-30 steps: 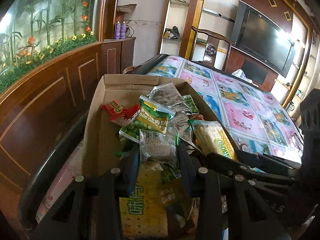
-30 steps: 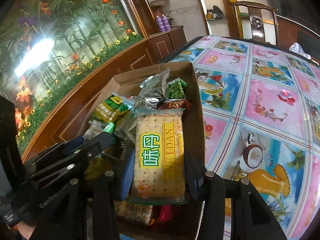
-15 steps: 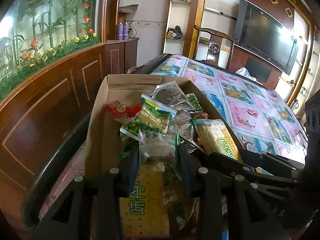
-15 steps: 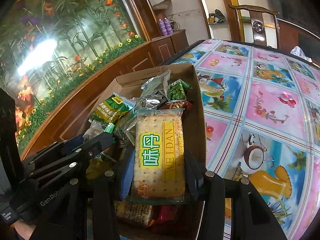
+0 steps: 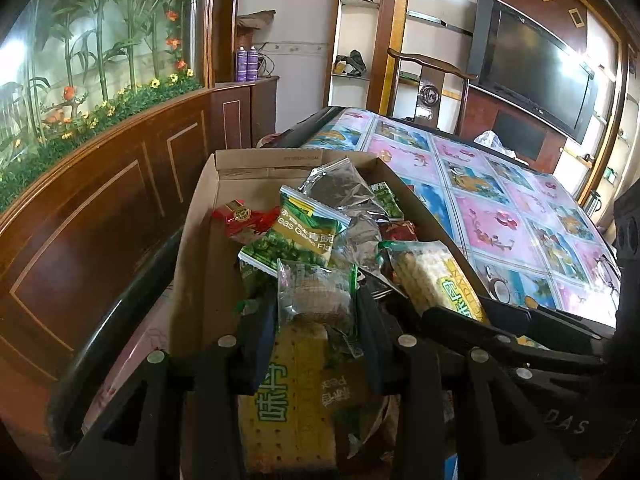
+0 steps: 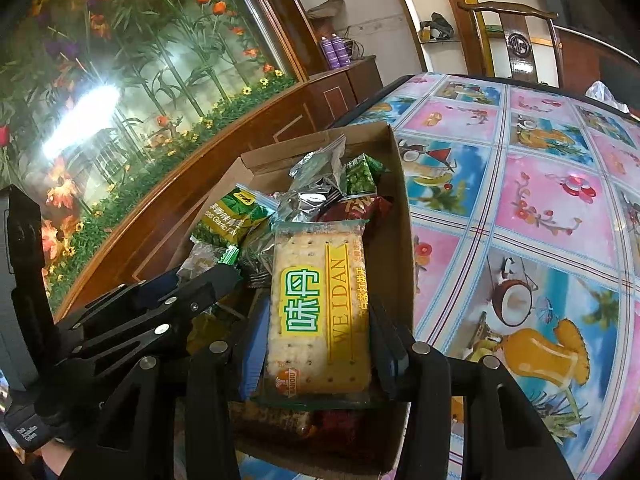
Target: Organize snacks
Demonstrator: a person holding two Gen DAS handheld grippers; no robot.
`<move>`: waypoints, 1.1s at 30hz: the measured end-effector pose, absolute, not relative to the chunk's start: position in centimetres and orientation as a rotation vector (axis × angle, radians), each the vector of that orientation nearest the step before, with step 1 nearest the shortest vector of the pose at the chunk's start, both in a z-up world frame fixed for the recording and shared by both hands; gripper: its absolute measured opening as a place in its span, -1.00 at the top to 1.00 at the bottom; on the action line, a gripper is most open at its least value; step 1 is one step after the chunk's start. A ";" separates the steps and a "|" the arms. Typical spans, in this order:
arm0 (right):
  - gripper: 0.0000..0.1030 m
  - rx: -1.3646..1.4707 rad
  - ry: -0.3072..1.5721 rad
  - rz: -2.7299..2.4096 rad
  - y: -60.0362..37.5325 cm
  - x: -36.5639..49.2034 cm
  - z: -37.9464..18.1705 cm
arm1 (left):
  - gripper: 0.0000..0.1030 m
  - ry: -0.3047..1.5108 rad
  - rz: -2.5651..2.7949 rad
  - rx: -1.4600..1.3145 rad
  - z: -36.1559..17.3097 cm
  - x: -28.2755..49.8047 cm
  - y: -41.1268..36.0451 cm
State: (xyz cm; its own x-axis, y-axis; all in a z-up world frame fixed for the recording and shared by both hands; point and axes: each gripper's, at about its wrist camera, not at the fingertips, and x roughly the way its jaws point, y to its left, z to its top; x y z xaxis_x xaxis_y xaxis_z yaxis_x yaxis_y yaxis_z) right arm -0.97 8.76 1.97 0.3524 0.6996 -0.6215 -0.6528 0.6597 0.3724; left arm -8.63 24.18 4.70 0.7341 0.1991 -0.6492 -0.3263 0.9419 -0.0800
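Observation:
An open cardboard box (image 5: 260, 160) (image 6: 400, 208) full of snack packets sits at the table's near corner. Over the box, my left gripper (image 5: 316, 308) is shut on a small clear packet with green edges (image 5: 312, 284). It shows from the side in the right wrist view as the left gripper (image 6: 216, 276). My right gripper (image 6: 318, 312) is shut on a yellow WEIDAN cracker pack (image 6: 316, 280), held just above the box's right side. The same cracker pack (image 5: 432, 284) and right gripper (image 5: 500, 328) appear in the left wrist view.
In the box lie a green pea pack (image 5: 300, 232), a red packet (image 5: 240, 216), a silver bag (image 5: 340, 184) and another cracker pack (image 5: 288, 392). The table's colourful fruit-print cloth (image 6: 540, 200) stretches right. A wooden panelled wall (image 5: 100, 208) runs along the left.

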 end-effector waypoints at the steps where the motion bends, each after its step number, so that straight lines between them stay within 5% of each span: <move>1: -0.01 0.066 0.832 0.879 8.7 -1.0 2.1 | 0.28 0.689 0.291 -0.192 4.7 -8.7 24.1; 21: -0.02 0.124 0.791 0.919 6.1 -2.3 3.3 | 0.08 0.694 0.306 -0.155 5.2 -9.4 23.1; 33: -0.23 0.069 0.697 0.859 2.4 -4.2 3.8 | -0.62 0.663 0.370 -0.083 6.0 -10.0 21.8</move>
State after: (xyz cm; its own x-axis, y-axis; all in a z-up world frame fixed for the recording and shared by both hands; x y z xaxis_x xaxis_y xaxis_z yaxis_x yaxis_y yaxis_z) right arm -4.24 2.43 3.76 0.4479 0.7156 -0.5360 -0.6721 0.6649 0.3260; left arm -9.99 21.82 5.97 0.7252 0.3090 -0.6152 -0.3617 0.9314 0.0414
